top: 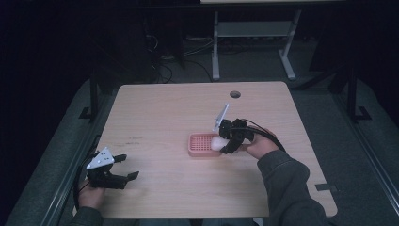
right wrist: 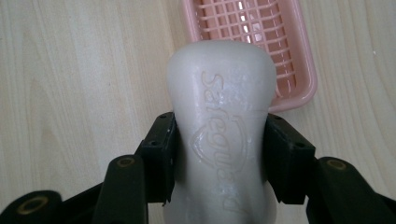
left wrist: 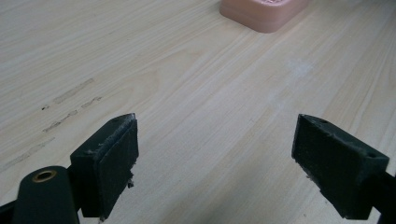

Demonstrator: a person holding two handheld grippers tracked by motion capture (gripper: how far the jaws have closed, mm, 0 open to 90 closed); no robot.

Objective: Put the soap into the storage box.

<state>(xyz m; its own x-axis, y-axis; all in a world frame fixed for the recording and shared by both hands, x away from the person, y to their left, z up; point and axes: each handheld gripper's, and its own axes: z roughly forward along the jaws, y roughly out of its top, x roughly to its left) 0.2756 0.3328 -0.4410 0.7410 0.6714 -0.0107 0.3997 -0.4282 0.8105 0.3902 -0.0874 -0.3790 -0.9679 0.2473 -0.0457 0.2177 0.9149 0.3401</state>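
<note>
White soap [right wrist: 222, 126] sat clamped between the two black jaws of the right hand-held gripper [right wrist: 222, 158], the pads pressing on its narrow waist and its embossed face turned up toward the camera. In the high view the soap [top: 217, 143] hung at the right end of the pink tray [top: 200, 145], just above its rim; the right gripper view showed the tray's slotted grid [right wrist: 261, 28] beyond the bar's rounded end. Whether the soap touched the tray could not be told. The tray rested near the middle of the wooden counter [top: 164, 117]. The left hand-held gripper [top: 123, 166] lay low at the counter's near left corner, well apart from the tray, its jaws spread wide with nothing but bare wood between them.
</note>
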